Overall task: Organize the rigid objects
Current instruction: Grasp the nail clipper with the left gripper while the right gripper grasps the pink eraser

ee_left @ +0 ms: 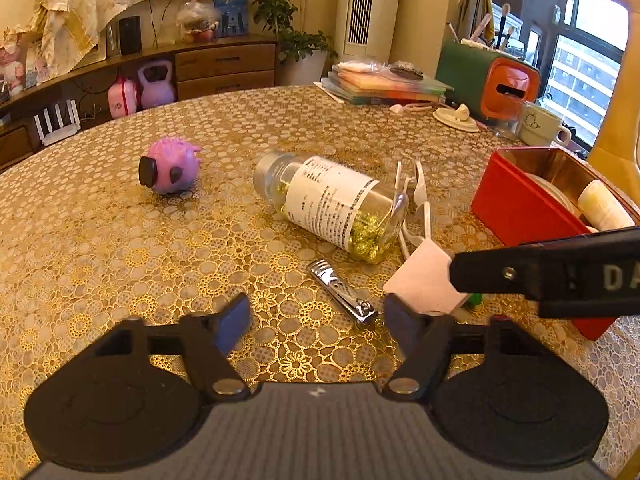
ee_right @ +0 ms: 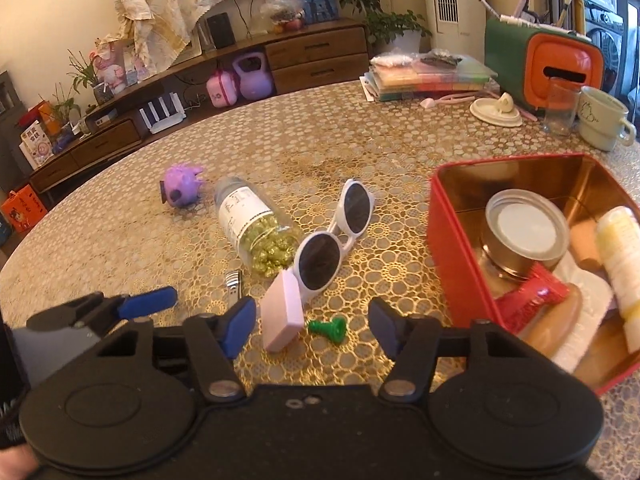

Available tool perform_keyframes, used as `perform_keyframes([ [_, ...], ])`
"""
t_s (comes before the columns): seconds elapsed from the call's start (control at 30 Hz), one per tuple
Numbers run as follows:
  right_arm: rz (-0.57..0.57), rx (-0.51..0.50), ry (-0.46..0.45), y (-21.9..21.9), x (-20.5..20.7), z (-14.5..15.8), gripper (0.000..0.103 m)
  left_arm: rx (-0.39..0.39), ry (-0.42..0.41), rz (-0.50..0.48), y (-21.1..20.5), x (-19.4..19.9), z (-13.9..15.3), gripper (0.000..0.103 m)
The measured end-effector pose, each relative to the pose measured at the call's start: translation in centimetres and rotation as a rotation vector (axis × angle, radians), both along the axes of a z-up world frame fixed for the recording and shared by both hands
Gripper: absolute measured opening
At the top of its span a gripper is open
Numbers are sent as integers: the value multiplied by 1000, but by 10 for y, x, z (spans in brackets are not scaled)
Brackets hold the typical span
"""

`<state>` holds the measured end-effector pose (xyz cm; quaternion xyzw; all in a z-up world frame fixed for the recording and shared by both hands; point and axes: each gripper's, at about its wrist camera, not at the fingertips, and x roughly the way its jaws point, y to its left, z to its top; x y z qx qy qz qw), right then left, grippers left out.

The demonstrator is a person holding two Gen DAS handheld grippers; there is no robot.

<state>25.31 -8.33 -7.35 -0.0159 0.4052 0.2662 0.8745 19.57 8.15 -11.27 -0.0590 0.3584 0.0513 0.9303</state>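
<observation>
My left gripper (ee_left: 318, 322) is open and empty, low over the table, with a metal nail clipper (ee_left: 342, 293) just ahead between its fingers. My right gripper (ee_right: 312, 326) is open and empty; a pink eraser block (ee_right: 282, 316) and a small green piece (ee_right: 330, 329) lie between its fingers. White sunglasses (ee_right: 334, 236) lie beyond them. A clear bottle of gold beads (ee_left: 334, 206) lies on its side mid-table. A purple toy (ee_left: 170, 166) sits to its left. The red tin box (ee_right: 452, 240) at the right holds a can, a tube and other items.
Stacked books (ee_right: 424, 76), a green and orange holder (ee_right: 544, 64), a cream lid (ee_right: 496, 110), a glass (ee_right: 560, 106) and a mug (ee_right: 602, 122) stand along the table's far right edge. A wooden cabinet runs behind the table.
</observation>
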Motion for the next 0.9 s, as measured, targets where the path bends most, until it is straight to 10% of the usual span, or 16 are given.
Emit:
perform_keyframes([
  [0.53, 36, 23, 72, 24, 8, -17, 23, 24, -24, -24, 2, 1, -1, 15],
  [0.9, 48, 63, 40, 18, -4, -5, 9, -23, -31, -3, 11, -4, 5, 12],
])
